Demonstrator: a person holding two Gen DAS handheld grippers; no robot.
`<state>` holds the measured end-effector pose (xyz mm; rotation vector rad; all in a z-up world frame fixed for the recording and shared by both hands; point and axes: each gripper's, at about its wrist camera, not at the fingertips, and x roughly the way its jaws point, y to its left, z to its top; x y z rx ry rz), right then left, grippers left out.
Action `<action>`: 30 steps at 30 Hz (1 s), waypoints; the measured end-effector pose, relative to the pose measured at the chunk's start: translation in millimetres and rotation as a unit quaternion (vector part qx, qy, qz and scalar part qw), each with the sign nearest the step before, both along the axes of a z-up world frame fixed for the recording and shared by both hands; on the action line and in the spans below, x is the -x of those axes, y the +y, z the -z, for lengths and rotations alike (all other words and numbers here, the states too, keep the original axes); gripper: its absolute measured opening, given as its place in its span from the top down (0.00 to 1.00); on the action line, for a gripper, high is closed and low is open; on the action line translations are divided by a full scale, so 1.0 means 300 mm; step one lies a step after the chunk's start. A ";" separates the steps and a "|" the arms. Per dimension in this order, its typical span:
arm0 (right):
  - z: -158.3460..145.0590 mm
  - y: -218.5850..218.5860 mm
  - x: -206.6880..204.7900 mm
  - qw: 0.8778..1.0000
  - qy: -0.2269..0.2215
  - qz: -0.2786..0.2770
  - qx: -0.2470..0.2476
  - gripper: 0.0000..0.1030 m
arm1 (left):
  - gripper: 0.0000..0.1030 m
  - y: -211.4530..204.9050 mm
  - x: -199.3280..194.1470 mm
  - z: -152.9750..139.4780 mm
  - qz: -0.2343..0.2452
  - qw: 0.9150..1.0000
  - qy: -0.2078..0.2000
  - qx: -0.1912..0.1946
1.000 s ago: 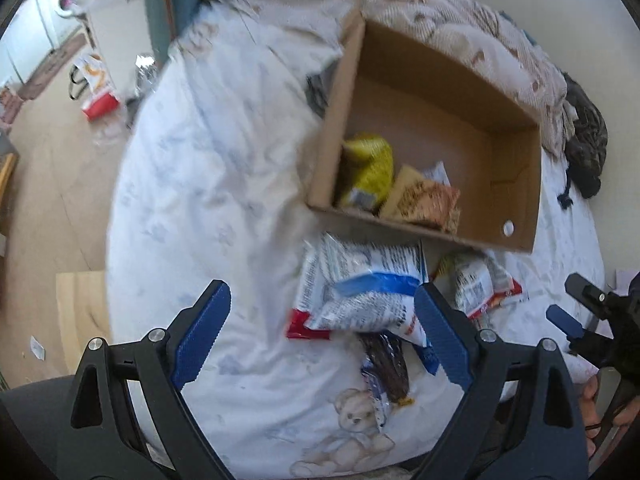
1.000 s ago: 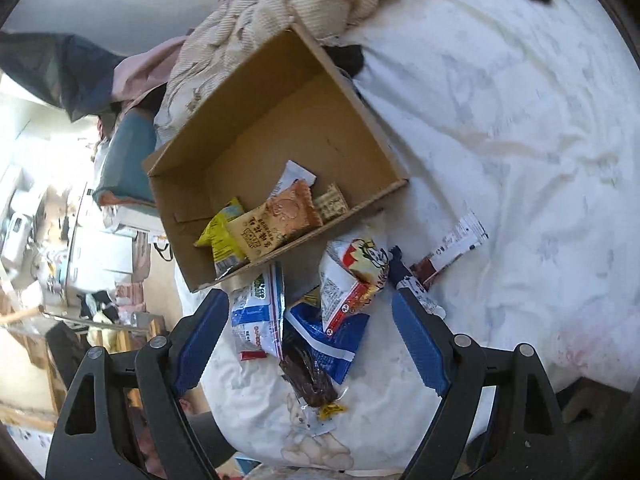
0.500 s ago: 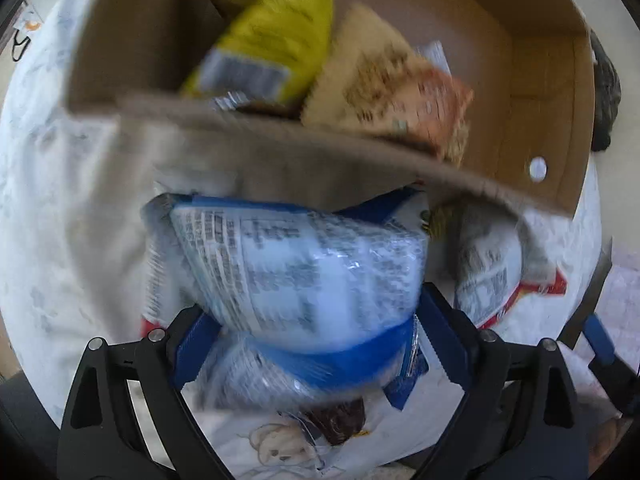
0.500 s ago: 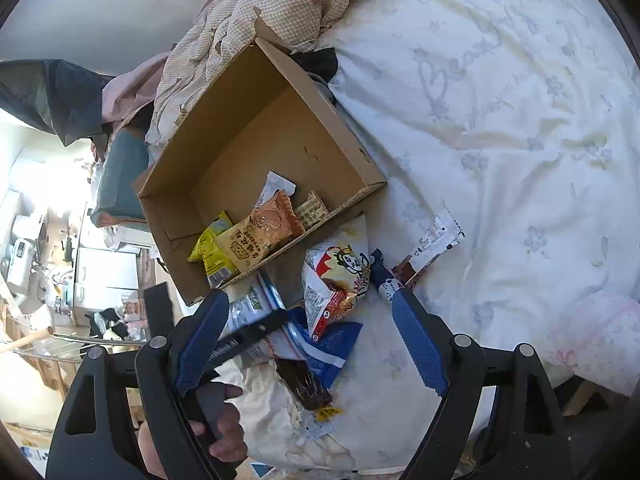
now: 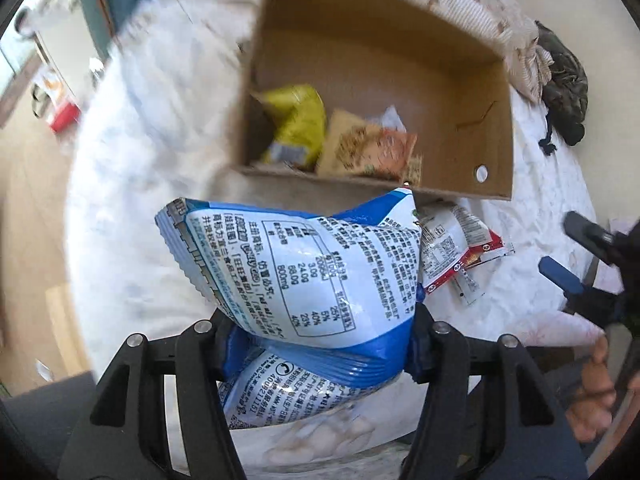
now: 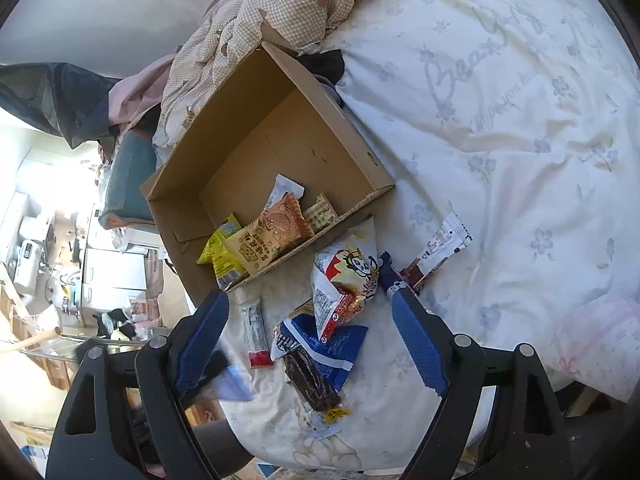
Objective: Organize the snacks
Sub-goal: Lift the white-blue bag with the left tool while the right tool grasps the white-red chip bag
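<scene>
Gripping: the left gripper [image 5: 320, 344] clenches a blue-and-white snack bag [image 5: 304, 276] between its blue pads, the bag puffed up and lifted off the bed sheet [image 5: 132, 208].
Left fingers: pressed in against both sides of the bag's lower end; a second blue-and-white pack [image 5: 280, 392] sits just below it between the same fingers, and I cannot tell whether it is pinched too.
Ahead of the left fingers: the cardboard box [image 5: 492, 128], open at the top, beyond the bag's far edge.
In the box: a yellow packet [image 5: 300, 120] toward the left, an orange-tan packet [image 5: 372, 148] touching it on the right, and a white wrapper [image 5: 394, 116] behind them.
Right of the left fingers: a red-and-white packet [image 5: 452, 252] lying on the sheet, just short of the box wall.
Right gripper: the right gripper [image 6: 308, 340] is released, its fingers spread wide and holding nothing.
Between the right fingers: a dark brown bar [image 6: 312, 380] over a blue packet [image 6: 340, 348], a slim white-and-red stick [image 6: 256, 336], and a red-and-white cartoon bag [image 6: 344, 280] farther ahead, all on the sheet.
Beyond the right finger: a brown-and-white wrapper [image 6: 440, 252] lying apart from the pile.
Far side: a checked quilt [image 6: 288, 4] bunched behind the box.
</scene>
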<state>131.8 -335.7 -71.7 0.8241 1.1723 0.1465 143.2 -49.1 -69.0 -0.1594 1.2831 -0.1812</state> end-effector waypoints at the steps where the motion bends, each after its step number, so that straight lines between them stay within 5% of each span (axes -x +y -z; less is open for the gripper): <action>1: 0.005 0.003 -0.001 1.000 0.002 -0.001 0.001 0.16 | 0.45 0.027 0.005 -0.014 0.001 1.000 -0.001 0.000; 8: 0.069 0.072 -0.031 0.999 0.028 -0.030 0.018 0.16 | 0.45 0.152 0.031 -0.018 -0.016 1.000 0.015 0.009; 21: 0.232 0.166 -0.119 0.992 0.068 -0.066 0.080 0.16 | 0.45 0.100 0.035 -0.015 0.001 0.999 -0.024 -0.034; 30: 0.282 0.249 -0.204 0.982 0.073 -0.105 0.141 0.16 | 0.45 0.077 0.012 0.013 0.004 0.999 -0.015 -0.036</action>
